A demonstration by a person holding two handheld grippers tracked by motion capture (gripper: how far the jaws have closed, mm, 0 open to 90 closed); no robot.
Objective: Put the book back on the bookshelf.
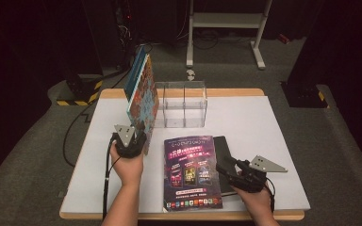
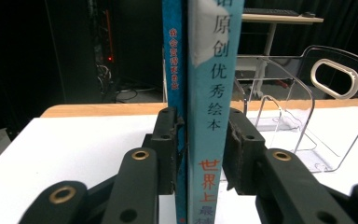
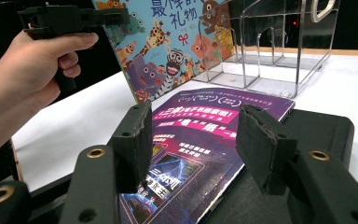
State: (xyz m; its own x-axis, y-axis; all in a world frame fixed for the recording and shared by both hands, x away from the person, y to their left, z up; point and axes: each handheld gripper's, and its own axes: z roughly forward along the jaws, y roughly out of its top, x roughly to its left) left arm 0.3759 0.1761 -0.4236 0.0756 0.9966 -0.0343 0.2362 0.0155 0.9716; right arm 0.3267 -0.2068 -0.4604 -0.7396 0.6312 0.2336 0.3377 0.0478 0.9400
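Jaws of the left gripper point(image 2: 204, 154) stand spread around the upright picture books point(image 2: 205, 93), barely touching.

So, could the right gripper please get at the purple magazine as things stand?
Probably yes: the right gripper hangs open just above the purple magazine, whose near corner lies bare on the black book. The left gripper and picture book stand aside.

Between the left gripper's fingers point(image 2: 168, 144) the blue book's spine point(image 2: 212, 107) reads "原创优秀绘本" and, lower, "世界上". Beyond the right gripper's fingers point(image 3: 133, 140), the animal cover point(image 3: 168, 42) shows "礼物"; the purple magazine's point(image 3: 200, 140) print is unreadable.
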